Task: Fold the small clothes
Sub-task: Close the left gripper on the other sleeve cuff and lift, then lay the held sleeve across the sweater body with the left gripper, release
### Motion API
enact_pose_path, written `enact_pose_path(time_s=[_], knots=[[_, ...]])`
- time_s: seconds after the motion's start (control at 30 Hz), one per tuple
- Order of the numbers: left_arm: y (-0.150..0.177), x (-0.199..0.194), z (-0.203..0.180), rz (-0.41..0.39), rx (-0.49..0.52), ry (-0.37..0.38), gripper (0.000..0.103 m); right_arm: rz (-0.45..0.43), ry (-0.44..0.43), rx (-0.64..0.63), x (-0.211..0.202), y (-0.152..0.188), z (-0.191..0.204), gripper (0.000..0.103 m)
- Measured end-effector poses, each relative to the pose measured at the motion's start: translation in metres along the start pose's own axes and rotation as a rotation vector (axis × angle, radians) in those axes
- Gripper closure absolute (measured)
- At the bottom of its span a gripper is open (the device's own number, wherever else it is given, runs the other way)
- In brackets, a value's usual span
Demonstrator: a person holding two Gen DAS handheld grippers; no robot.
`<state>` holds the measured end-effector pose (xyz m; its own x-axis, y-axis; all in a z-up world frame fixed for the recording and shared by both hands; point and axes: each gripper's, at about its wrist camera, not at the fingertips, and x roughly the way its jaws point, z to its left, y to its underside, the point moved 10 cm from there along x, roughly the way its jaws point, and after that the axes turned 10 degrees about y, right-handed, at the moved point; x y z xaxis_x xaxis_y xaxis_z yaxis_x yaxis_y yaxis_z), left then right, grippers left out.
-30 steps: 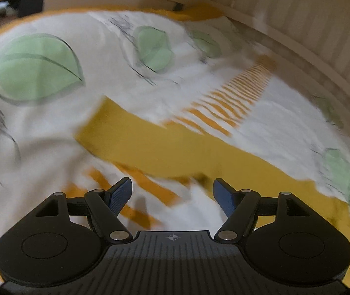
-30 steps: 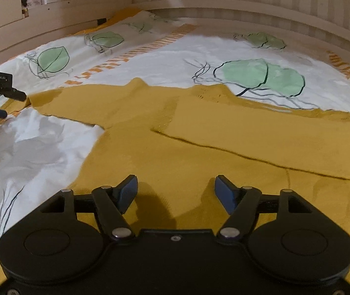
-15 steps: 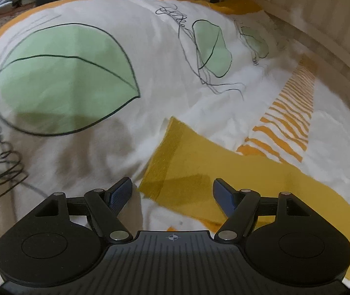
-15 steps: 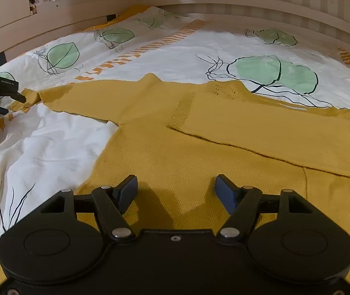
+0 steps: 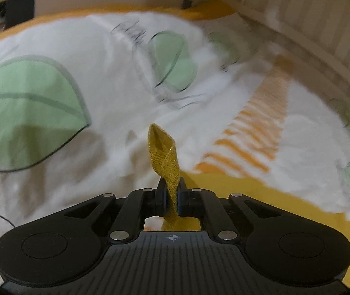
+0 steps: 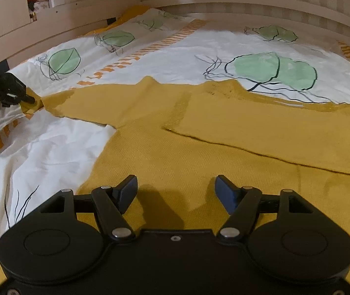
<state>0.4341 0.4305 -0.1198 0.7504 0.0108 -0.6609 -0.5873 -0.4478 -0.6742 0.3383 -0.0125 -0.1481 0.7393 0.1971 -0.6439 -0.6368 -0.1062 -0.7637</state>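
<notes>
A mustard yellow knit sweater (image 6: 199, 147) lies flat on the bed. Its right sleeve (image 6: 273, 132) is folded across the body. Its left sleeve (image 6: 106, 100) stretches out to the left. My left gripper (image 5: 172, 196) is shut on the cuff of that sleeve (image 5: 165, 157), which sticks up between the pads. It also shows in the right wrist view (image 6: 24, 98) at the sleeve end. My right gripper (image 6: 176, 191) is open and empty, low over the sweater's body.
The bed cover (image 6: 175, 56) is white with green leaf prints and orange stripes. A pale wooden bed frame (image 6: 248, 2) curves along the far side. Shelves with small items (image 6: 37, 2) stand at the back left.
My left gripper has closed on the sleeve cuff and lifted its end. The right gripper has crept slightly forward over the sweater and stays open.
</notes>
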Motion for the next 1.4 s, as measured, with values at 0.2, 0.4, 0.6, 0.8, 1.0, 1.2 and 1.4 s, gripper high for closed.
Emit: enact_pose_path(time_s=[0.2,0.4,0.6,0.8,1.0,1.2,1.4], knots=[[-0.027,-0.038,-0.072,-0.037,0.027,0.122,0.096,-0.005,0.035,0.016,-0.018,0.003,-0.045,0.030],[-0.038,-0.065,-0.173,-0.054,0.083,0.261,0.096,-0.014,0.078,0.027,-0.039,0.007,-0.098,0.030],[-0.023,-0.077,-0.272,-0.057,0.148,0.379,0.096,-0.014,0.097,0.007,-0.056,0.013,-0.139,0.030],[0.010,-0.074,-0.356,-0.025,0.190,0.470,0.096,-0.019,0.098,0.071,-0.063,0.020,-0.173,0.030],[0.062,-0.063,-0.425,0.037,0.220,0.536,0.096,0.014,0.093,0.199,-0.065,0.008,-0.204,0.030],[0.120,-0.039,-0.482,0.097,0.237,0.586,0.096,-0.035,0.131,0.279,-0.085,-0.007,-0.240,0.030],[0.180,-0.018,-0.526,0.148,0.260,0.607,0.096,-0.038,0.175,0.364,-0.087,-0.011,-0.273,0.030]])
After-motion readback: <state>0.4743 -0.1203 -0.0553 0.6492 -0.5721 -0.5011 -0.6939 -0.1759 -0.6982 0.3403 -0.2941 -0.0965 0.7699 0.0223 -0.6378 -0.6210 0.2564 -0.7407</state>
